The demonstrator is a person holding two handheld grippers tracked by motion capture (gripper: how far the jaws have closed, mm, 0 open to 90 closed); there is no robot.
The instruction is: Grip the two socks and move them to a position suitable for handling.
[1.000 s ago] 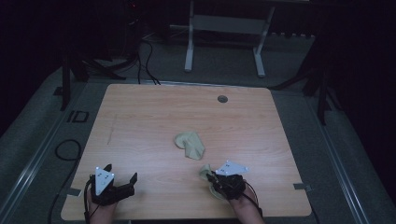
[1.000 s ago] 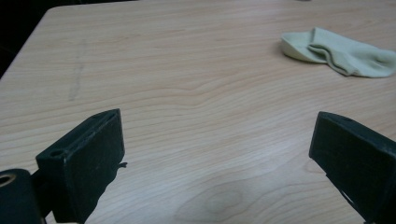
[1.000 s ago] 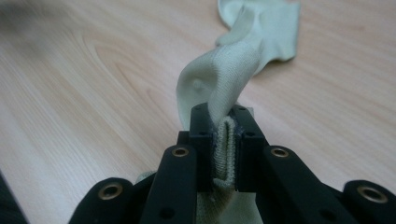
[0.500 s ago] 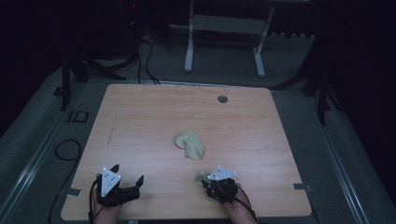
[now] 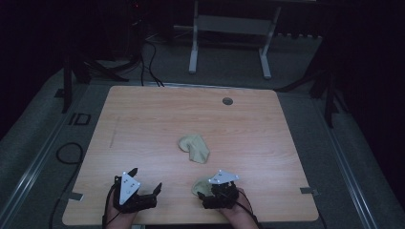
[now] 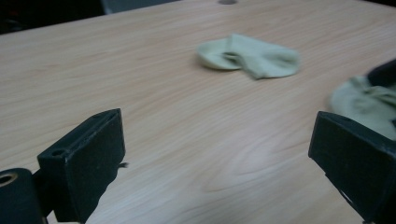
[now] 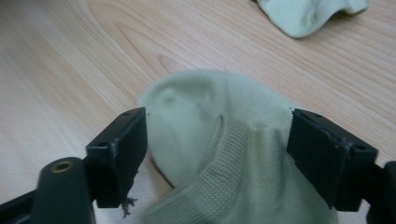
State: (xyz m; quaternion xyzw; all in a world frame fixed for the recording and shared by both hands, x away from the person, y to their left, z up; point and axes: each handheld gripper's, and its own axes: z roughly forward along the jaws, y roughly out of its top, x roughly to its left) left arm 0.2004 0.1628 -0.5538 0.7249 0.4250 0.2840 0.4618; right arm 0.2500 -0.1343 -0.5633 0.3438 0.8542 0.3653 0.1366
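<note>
The right claw [image 5: 206, 192] sits low over the pale wooden worktop [image 5: 143, 124] near its front edge, with a crumpled pale green knit sock [image 7: 219, 154] lying between its two black jaws. Its jaws have just been opening and now stand wide – the sock's ribbed cuff bunches toward the claw's body, its rounded end reaches out past the jaw tips, and the pads look released from the fabric rather than pressing it. A second pale green sock [image 5: 194, 148] lies flat on the worktop ahead of this claw, well apart from it. The left claw [image 5: 144, 180] hovers off to the side, near the same front edge, released and holding nothing – bare wood shows between its jaws, the nearer sock just beyond its right jaw.
</note>
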